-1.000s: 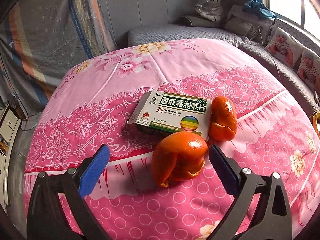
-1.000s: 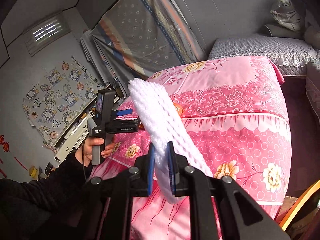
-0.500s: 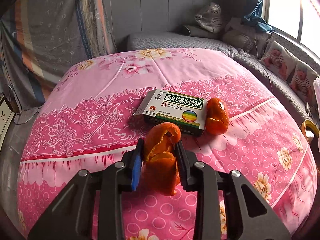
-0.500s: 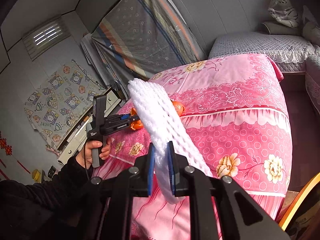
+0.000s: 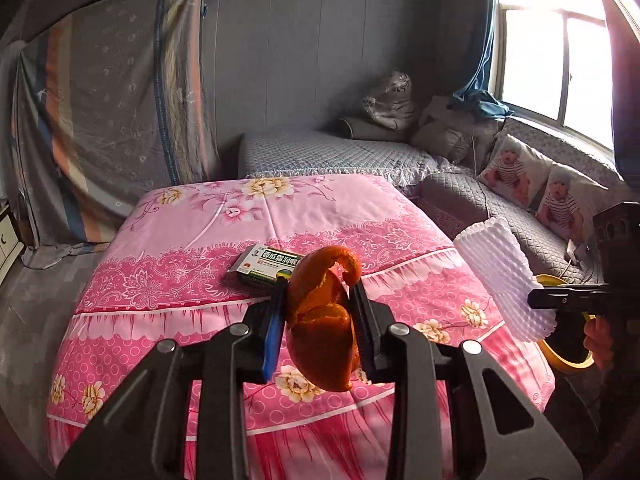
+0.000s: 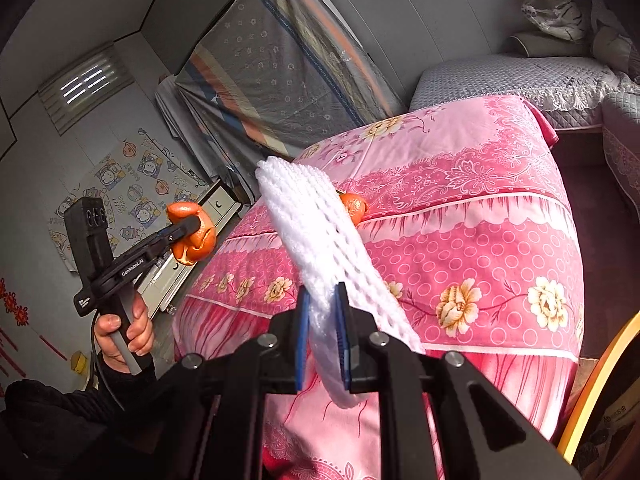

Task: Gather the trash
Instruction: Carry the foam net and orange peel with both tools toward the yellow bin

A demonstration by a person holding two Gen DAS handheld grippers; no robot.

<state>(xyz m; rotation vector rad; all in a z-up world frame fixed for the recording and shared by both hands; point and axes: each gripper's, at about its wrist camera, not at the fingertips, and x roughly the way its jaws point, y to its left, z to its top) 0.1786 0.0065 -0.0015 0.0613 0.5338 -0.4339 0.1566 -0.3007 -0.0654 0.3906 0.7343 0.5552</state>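
My left gripper is shut on an orange peel and holds it in the air in front of the pink-covered table; it also shows in the right wrist view. My right gripper is shut on a white foam fruit net, also seen at the right of the left wrist view. A green and white medicine box lies on the table. A second orange peel lies on the table behind the net.
A yellow-rimmed bin stands low at the right beside the table. A grey quilted sofa with baby-print cushions runs along the window. A covered mattress leans on the back wall. A white drawer unit stands left.
My left gripper closed on the orange peel, lifted it off the table and pulled back. The right gripper kept its hold on the foam net.
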